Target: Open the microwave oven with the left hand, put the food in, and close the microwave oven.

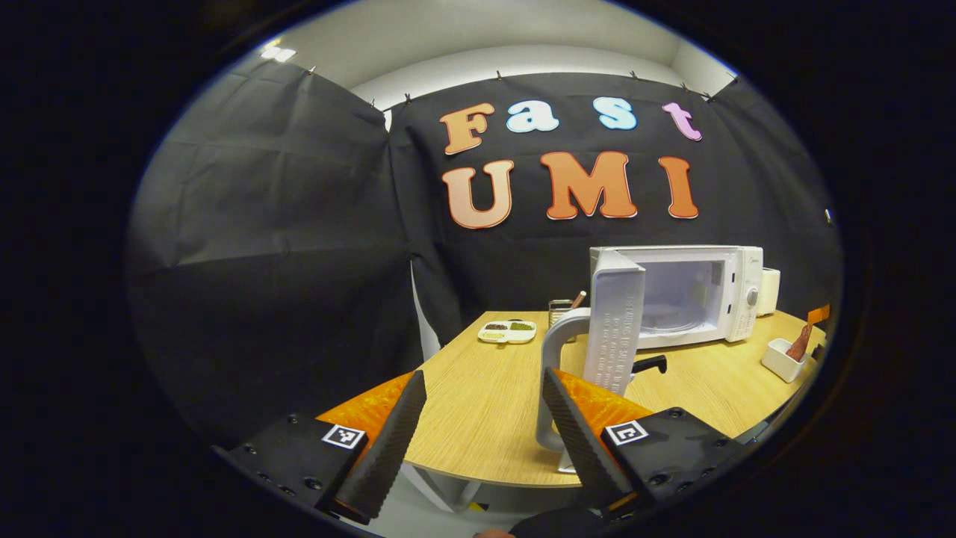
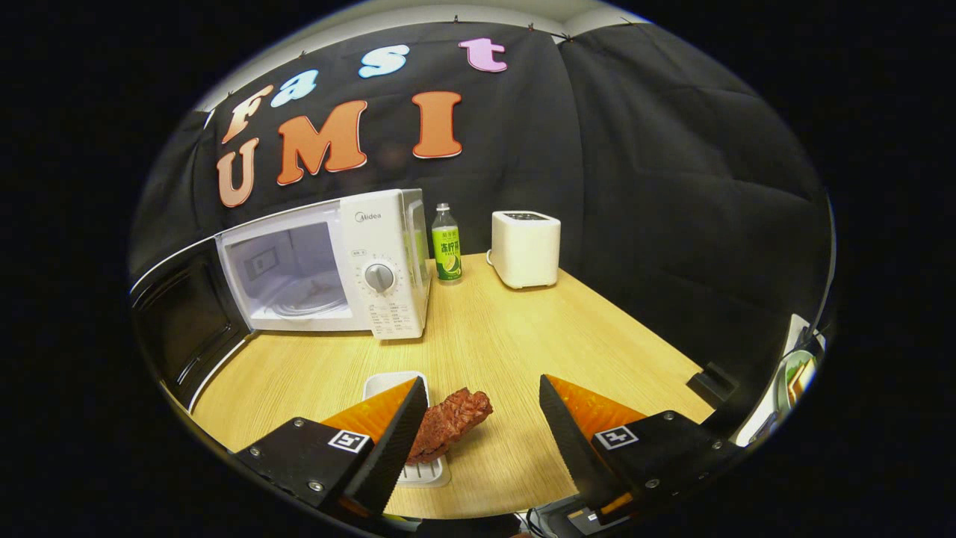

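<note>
In the left gripper view, the left claw point(image 1: 484, 418) is spread wide with nothing between its fingers, poised above the near edge of the wooden worktop point(image 1: 485, 388). Just beyond its right finger stands the microwave door point(image 1: 614, 329), swung fully open and seen edge-on, with its pale curved handle point(image 1: 553, 366) on the near side, close to that finger though contact cannot be told. Behind the door the microwave oven point(image 1: 694, 295) sits toward the right of the worktop, its cavity open and lit. A divided white dish point(image 1: 508, 331) with small heaps of food lies farther back on the left, and a small white tray point(image 1: 783, 359) holding a reddish piece rests at the right edge.

In the right gripper view, the right claw point(image 2: 484, 418) is also spread. The food point(image 2: 448, 432), a ridged reddish-brown slab of meat, lies tilted between its fingers, close against the left finger and well clear of the right one; it rests partly on a white tray point(image 2: 392, 385) on the worktop. Farther off on the left stands the microwave oven with its cavity open, its dial point(image 2: 379, 277) facing this way. A green-labelled bottle point(image 2: 447, 243) stands just right of it, and a white toaster point(image 2: 526, 248) farther right.
</note>
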Tool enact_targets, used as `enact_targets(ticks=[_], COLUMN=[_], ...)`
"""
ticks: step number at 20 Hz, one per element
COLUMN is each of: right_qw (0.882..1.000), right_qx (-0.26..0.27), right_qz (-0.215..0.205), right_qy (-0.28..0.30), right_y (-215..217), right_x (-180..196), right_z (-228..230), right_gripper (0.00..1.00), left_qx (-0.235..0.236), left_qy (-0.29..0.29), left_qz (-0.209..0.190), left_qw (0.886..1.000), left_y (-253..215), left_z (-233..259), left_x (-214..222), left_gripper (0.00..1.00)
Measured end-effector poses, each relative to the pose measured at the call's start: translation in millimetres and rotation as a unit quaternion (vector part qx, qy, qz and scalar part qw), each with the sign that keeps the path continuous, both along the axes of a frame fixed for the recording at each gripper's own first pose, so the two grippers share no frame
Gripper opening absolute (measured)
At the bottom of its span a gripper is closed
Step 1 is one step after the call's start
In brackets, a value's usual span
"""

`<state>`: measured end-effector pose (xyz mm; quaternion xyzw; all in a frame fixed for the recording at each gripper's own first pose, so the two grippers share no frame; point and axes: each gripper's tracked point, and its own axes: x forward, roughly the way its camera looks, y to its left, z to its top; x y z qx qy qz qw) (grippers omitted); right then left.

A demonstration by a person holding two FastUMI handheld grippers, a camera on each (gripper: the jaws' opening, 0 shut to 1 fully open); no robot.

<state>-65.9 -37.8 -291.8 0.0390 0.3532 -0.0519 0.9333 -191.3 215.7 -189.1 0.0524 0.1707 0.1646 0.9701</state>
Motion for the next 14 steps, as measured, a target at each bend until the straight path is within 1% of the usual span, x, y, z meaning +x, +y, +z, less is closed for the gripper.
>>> enact_targets(ticks=[4,6,7,8,9,10,11,12,13,14], right_qw=[0.999,0.998,0.997,0.996,0.995,0.994,0.993,0.991,0.989,0.987], right_qx=[0.04,0.051,0.054,0.062,0.076,0.087,0.099,0.113,0.127,0.141], right_qz=[0.0,-0.007,-0.01,-0.013,-0.015,-0.017,-0.019,-0.019,-0.021,-0.02], right_qy=[0.028,0.044,0.051,0.058,0.059,0.063,0.064,0.066,0.07,0.078], right_y=[10,11,11,14,17,19,21,25,29,34], right_x=[3,3,2,1,0,1,1,1,-1,-3], right_z=[-16,-28,-33,-37,-38,-40,-42,-43,-43,-45], right_gripper=[0.94,0.93,0.93,0.93,0.91,0.9,0.87,0.84,0.76,0.71], left_qx=[0.009,0.002,-0.002,-0.008,-0.011,-0.012,-0.01,-0.007,-0.003,0.0], left_qy=[-0.007,-0.01,-0.011,-0.013,-0.016,-0.019,-0.02,-0.021,-0.021,-0.025], left_qz=[-0.003,-0.014,-0.019,-0.024,-0.028,-0.027,-0.024,-0.021,-0.017,-0.015], left_qw=[1.0,1.0,1.0,1.0,0.999,0.999,0.999,1.0,1.0,1.0], left_y=[-8,-16,-19,-22,-24,-23,-20,-15,-10,-7], left_z=[7,9,10,12,15,19,21,24,26,30], left_x=[0,-1,-1,-2,-3,-4,-5,-5,-6,-7], left_gripper=[1.0,1.0,0.95,0.94,0.94,1.0,0.94,0.94,0.95,0.95])
